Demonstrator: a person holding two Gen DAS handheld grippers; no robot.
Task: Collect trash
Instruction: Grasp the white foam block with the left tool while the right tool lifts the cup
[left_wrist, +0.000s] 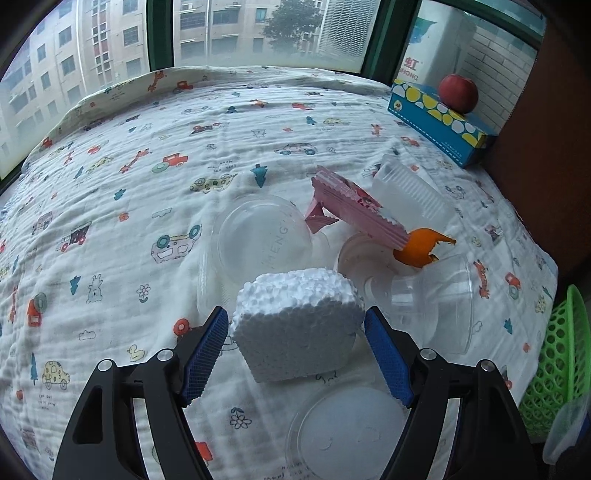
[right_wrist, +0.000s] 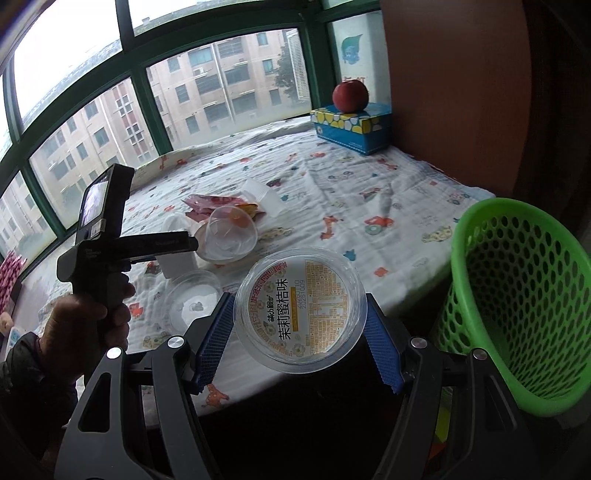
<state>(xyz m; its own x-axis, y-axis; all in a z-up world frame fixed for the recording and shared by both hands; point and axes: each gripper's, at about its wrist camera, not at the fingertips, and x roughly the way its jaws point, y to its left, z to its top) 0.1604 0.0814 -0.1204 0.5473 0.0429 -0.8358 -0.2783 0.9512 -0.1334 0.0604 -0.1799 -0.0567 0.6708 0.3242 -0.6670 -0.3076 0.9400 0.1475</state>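
Nearest my left gripper (left_wrist: 295, 328): a white foam block (left_wrist: 299, 321) sits between its blue pads (left_wrist: 205, 354) — jaws spread, a sliver of gap on each side, nothing clamped. A flat clear lid (left_wrist: 343, 435) lies on the bed (left_wrist: 110, 192) just below the block.

Beyond the block, mid-bed toward the right edge, I see a trash cluster: clear domed cups (left_wrist: 264, 236), a pink wrapper (left_wrist: 354, 210), an orange peel (left_wrist: 421, 247) and a ribbed plastic tray (left_wrist: 406, 188).

My right gripper (right_wrist: 300, 325) is clamped on a round clear container with a printed label (right_wrist: 301, 312), held off the bed's near edge, just beside the green perforated basket (right_wrist: 524, 295).

Far right corner of the bed — blue tissue box (right_wrist: 351, 127), red apple (right_wrist: 350, 95) on top.
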